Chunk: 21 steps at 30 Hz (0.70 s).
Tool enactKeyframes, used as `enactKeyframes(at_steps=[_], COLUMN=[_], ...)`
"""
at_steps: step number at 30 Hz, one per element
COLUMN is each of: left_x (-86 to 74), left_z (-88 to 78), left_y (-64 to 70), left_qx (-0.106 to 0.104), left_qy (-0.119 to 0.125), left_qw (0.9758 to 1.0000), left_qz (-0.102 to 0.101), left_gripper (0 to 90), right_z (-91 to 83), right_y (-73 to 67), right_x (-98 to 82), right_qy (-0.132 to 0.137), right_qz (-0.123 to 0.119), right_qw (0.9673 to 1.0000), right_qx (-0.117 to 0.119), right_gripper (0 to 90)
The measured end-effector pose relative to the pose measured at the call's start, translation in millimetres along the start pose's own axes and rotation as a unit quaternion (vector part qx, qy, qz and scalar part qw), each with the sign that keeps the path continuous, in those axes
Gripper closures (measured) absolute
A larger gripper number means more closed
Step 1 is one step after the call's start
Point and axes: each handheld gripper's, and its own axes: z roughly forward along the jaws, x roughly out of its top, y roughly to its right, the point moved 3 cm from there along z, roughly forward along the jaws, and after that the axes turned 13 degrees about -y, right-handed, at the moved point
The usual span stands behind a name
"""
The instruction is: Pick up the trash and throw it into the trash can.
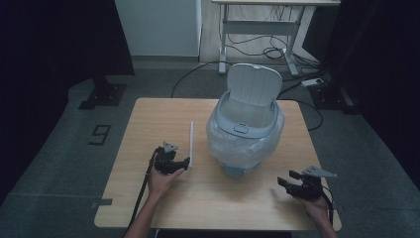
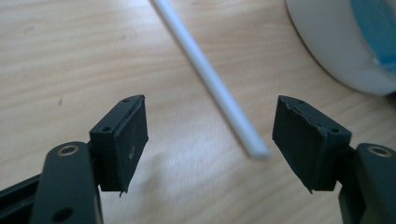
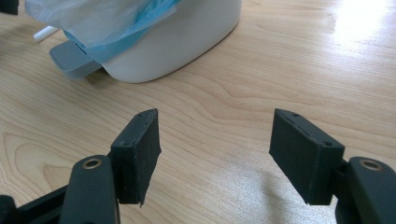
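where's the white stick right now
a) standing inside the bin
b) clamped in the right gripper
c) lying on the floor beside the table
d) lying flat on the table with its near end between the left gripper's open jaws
d: the white stick lies flat on the wooden table beside the bin, and its near end sits between the jaws of the left gripper, with neither pad pressing on it.

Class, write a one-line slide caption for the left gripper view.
Open left gripper poised over a white straw lying on the wooden table, beside the bin's base.
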Motion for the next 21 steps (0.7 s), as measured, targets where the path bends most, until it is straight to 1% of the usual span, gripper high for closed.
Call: enactKeyframes(at_steps=[5,7,11,12,13,16,18,21], left_x=[13.7,17.6,23.3,24.0,24.6,25.4,25.2,25.1], left_z=[11.4,16.8,30.3,32.9,36.1,44.0,46.9,50.2], left_y=[-1.4,-2.1,-3.0,-2.7,-2.7,-2.6,-2.8,-3.9], left_qx=[0.008,0.009,0.008,0.008,0.011,0.019,0.023,0.024], left_qy=[-0.006,-0.007,-0.016,-0.018,-0.023,-0.030,-0.032,-0.035], left_qw=[1.0000,0.9999,0.9997,0.9997,0.9996,0.9993,0.9991,0.9989], left_qz=[-0.001,-0.008,-0.016,-0.017,-0.014,-0.015,-0.016,-0.019], left_gripper=[27.0,27.4,27.8,28.2,28.3,30.5,31.1,35.1], right_z=[-1.3,-0.9,0.6,0.5,0.3,-0.9,-0.8,-0.3], right_y=[-0.2,0.3,1.0,1.1,1.1,0.0,-0.3,-0.6], right_x=[-0.5,-0.8,-1.2,-1.1,-1.0,-0.9,-0.9,-1.2], right_qy=[0.005,0.004,0.002,0.002,0.003,0.007,0.007,0.005], right_qz=[0.002,0.003,0.004,0.003,0.003,-0.002,-0.003,-0.004], right_qw=[1.0000,1.0000,1.0000,1.0000,1.0000,1.0000,1.0000,1.0000], right_qx=[0.002,0.002,0.001,0.001,0.001,0.004,0.004,0.003], right_gripper=[33.0,33.0,33.0,32.9,32.9,32.6,32.5,32.5])
